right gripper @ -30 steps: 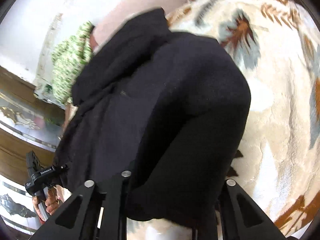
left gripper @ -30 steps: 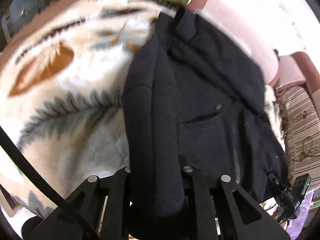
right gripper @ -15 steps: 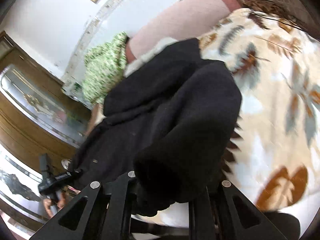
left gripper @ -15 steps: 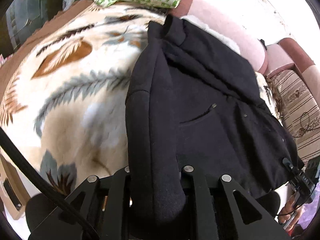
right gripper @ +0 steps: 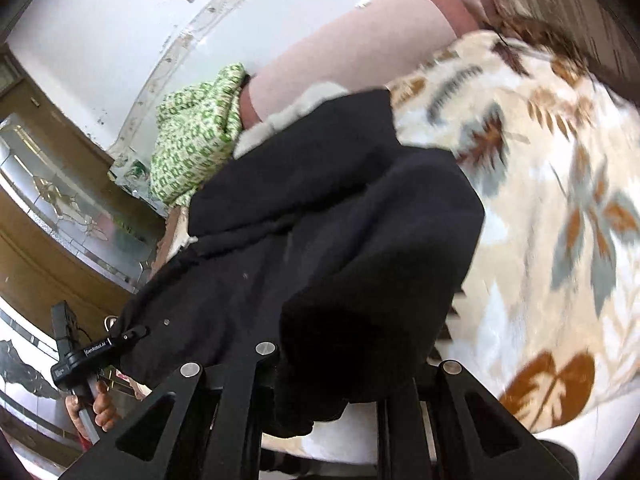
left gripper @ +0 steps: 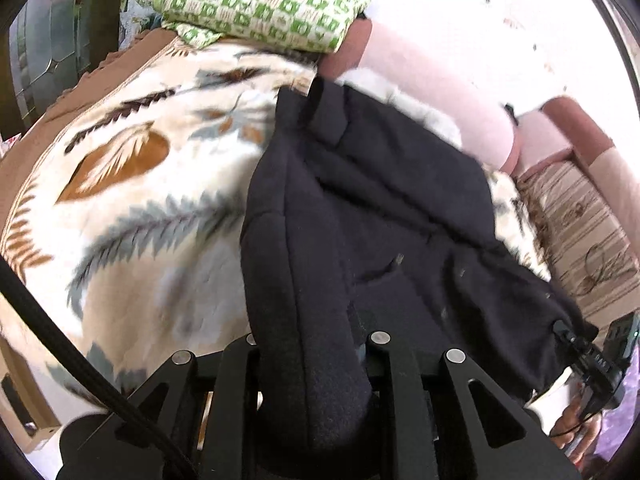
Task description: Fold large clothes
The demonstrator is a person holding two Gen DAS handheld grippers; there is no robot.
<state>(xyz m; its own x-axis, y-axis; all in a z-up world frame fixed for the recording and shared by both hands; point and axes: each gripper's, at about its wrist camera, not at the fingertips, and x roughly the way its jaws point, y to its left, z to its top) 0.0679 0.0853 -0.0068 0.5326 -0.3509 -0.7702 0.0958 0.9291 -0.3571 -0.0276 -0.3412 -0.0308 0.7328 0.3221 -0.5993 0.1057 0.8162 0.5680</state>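
A large black coat (left gripper: 384, 216) lies on a cream blanket with leaf patterns (left gripper: 132, 208), collar toward the far side. My left gripper (left gripper: 316, 364) is shut on the coat's left sleeve end, whose thick fabric fills the gap between the fingers. In the right wrist view the same coat (right gripper: 304, 232) spreads over the blanket (right gripper: 560, 216). My right gripper (right gripper: 332, 364) is shut on the coat's right sleeve end, which bulges between its fingers. Both fingertips are hidden by cloth. The other gripper shows at the frame edge in each view (left gripper: 600, 360) (right gripper: 80, 356).
A green-and-white checked cloth (left gripper: 260, 4) lies at the far end, next to a pink bolster (left gripper: 432, 92). A striped sofa cushion (left gripper: 588, 240) sits to the right. A wooden cabinet with glass (right gripper: 60, 216) stands at the left in the right wrist view.
Both grippers have drawn back and lifted with the sleeve ends held. More of the wall, checked cloth and bolster has come into view beyond the coat.
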